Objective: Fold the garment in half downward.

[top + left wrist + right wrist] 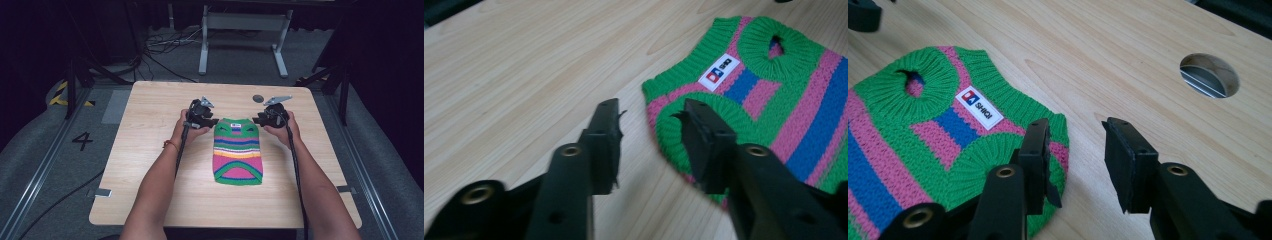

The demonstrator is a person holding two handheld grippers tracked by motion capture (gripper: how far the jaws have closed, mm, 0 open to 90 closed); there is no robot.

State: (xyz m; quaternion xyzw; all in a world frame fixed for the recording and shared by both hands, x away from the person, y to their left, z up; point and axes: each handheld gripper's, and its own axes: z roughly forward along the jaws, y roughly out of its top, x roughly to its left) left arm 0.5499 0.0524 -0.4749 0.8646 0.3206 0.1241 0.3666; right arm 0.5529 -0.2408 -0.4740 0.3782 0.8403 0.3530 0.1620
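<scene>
Lying flat mid-bench [150,150], the striped knit sweater [238,152] is flanked at its far corners by the left hand-held gripper [212,121] and right hand-held gripper [257,120], both spread wide; pinching both corners seems called for next.

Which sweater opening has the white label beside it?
The small round collar hole on the sweater. The white label lies beside it; the two ribbed armholes lie at the corners.
</scene>
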